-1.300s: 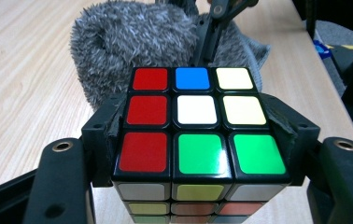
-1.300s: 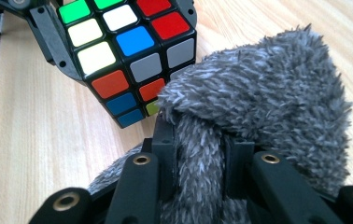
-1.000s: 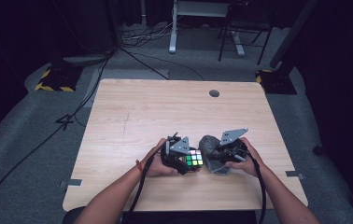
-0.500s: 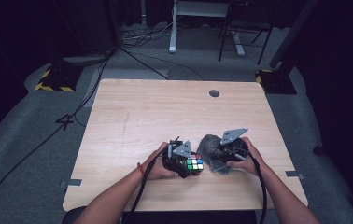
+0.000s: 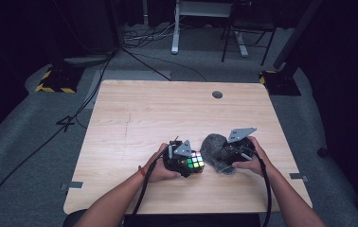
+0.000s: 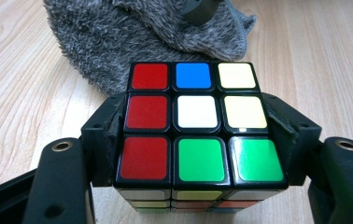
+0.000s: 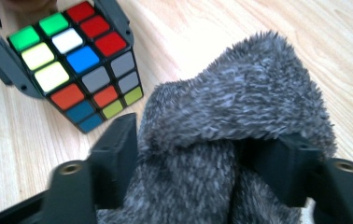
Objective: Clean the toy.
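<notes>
Left tool [image 6: 198,140] pinching cube [image 6: 195,126]; right tool [image 7: 202,158] just spreading, grey cloth [image 7: 240,116] between.

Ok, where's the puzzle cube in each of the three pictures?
High view: the puzzle cube sits low and centre, in the left gripper.
Left gripper view: centre, clamped between the jaws.
Right gripper view: top left.
Shared landmark: the grey fuzzy cloth beside it.
</notes>
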Available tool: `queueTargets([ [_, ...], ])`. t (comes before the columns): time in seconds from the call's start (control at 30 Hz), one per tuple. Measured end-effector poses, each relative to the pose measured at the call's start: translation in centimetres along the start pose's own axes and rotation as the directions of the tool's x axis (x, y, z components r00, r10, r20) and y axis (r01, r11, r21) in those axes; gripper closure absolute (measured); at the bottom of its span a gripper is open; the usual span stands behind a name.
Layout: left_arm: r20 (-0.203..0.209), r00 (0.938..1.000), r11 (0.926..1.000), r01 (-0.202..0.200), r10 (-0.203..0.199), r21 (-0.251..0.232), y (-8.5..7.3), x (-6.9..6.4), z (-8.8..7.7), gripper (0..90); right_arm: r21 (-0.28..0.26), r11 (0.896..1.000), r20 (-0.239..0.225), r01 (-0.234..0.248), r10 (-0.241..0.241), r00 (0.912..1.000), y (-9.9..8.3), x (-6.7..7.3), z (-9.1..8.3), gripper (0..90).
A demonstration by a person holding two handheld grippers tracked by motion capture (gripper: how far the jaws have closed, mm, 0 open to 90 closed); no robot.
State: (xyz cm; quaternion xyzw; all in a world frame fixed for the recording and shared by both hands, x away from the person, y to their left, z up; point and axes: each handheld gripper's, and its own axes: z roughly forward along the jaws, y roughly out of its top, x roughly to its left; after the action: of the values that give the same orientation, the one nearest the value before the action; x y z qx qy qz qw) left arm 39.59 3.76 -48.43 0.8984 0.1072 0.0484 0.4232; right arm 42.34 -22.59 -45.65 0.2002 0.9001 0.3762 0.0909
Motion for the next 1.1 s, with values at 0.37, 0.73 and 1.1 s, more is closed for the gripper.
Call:
queueTargets([
  [0.37, -0.011, 0.9992, 0.997, 0.039, -0.039, 0.066, 0.0, -0.1, -0.7, 23.8, -0.031, 0.999, 0.038, -0.033, 0.034, 0.9987, -0.6, 0.1, -1.2, 23.0],
  [0.73, 0.036, 0.9984, 0.9965, 0.042, -0.044, 0.072, -0.6, -0.4, -2.1, 16.0, -0.094, 0.995, 0.102, -0.031, 0.04, 0.994, -1.1, 1.5, -3.3, 24.7],
  [1.1, 0.031, 0.9981, 0.9942, 0.05, -0.054, 0.095, -1.7, -0.7, -3.1, 16.0, -0.155, 0.988, 0.03, 0.002, 0.002, 0.9995, -1.1, 5.0, -5.2, 34.0],
])
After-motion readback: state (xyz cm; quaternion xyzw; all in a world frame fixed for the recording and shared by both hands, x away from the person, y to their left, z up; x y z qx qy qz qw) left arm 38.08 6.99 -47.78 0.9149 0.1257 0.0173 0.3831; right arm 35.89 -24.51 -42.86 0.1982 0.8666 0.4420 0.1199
